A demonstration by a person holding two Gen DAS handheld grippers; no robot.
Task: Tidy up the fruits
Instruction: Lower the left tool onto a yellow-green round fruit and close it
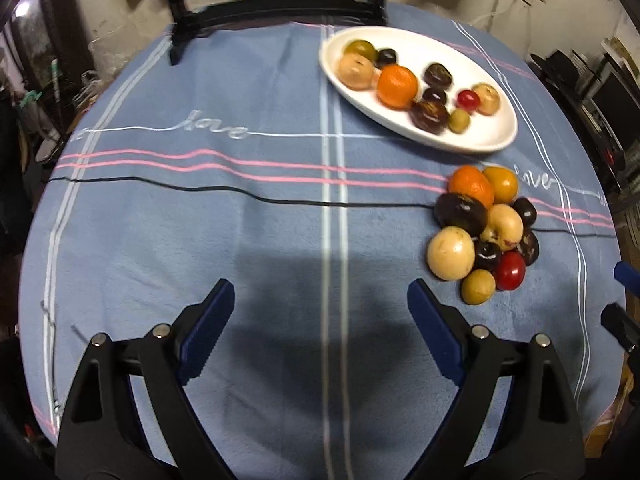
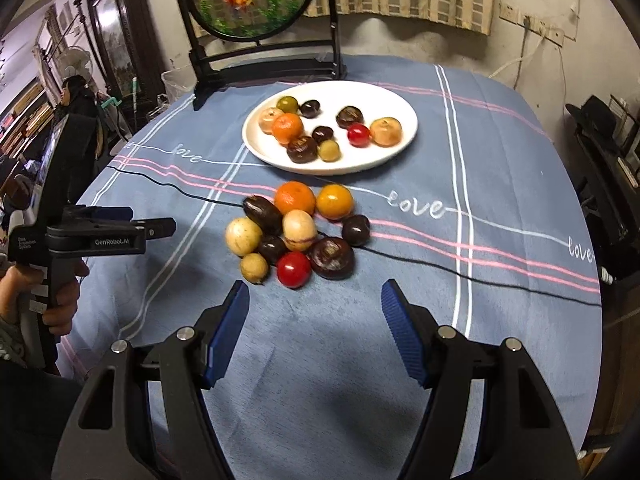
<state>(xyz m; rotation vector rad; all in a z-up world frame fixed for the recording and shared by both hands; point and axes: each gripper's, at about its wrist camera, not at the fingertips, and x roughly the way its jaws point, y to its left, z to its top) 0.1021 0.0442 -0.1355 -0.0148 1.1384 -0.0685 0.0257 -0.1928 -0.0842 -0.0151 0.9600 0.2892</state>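
Fruits (image 2: 294, 232) lie in two groups on a blue tablecloth (image 2: 500, 160) with pink, white and black stripes: a loose pile directly on the cloth, and a second set on a white plate (image 2: 256, 142) just beyond it. The pile holds two orange fruits at its far side, several dark purple ones, three pale yellow ones, a small olive-coloured one and a red tomato-like fruit (image 2: 294, 269) at its near edge. On the plate sit an orange fruit (image 2: 287, 127), dark ones, pale ones, a green one and a small red one. The right gripper (image 2: 314, 332) hangs above the cloth just short of the pile, its blue-padded jaws apart with nothing between them. The left gripper (image 1: 320, 334) hovers over bare cloth with the pile off to its right, jaws spread wide and empty. A hand (image 2: 60, 300) holds its grip at the table's left side.
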